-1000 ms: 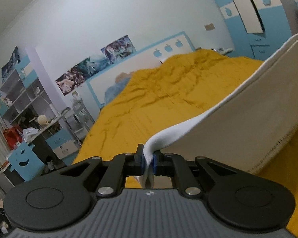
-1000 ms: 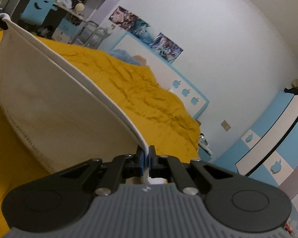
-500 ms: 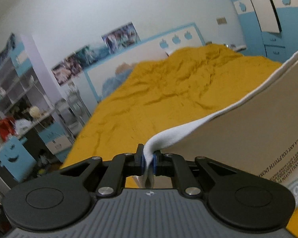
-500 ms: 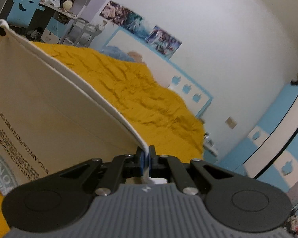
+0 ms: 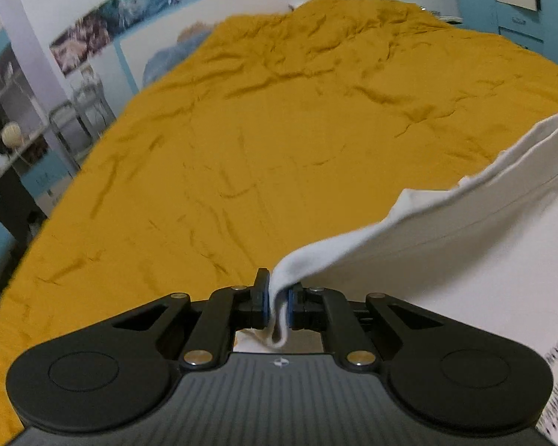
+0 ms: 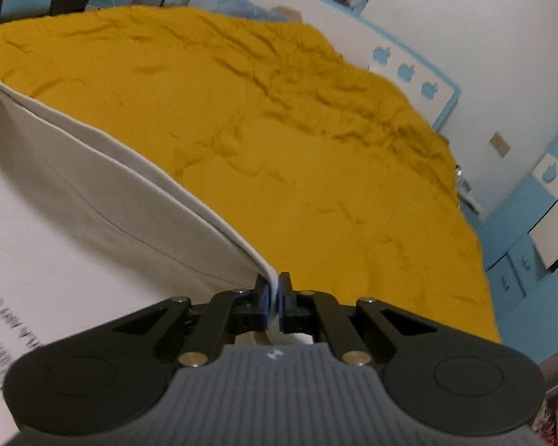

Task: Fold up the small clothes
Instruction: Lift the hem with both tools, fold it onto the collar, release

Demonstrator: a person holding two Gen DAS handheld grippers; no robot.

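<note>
A white garment [image 5: 465, 245] with dark printed lettering is stretched between both grippers above a yellow bedspread [image 5: 279, 130]. My left gripper [image 5: 278, 299] is shut on one corner of the cloth, which bunches between its blue pads. In the right wrist view the same white garment [image 6: 93, 200] runs off to the left, and my right gripper [image 6: 274, 301] is shut on its other corner. The cloth's lower part drapes out of sight under the grippers.
The wrinkled yellow bedspread [image 6: 279, 130] covers a wide bed with a white and blue headboard [image 5: 241, 3]. Shelves and a desk [image 5: 7, 141] stand off the left side. A blue and white wardrobe [image 6: 539, 215] stands off the right side.
Both grippers have dropped and tipped down toward the bed while holding the garment. The wall has slid out of view and the bedspread now fills both views.
</note>
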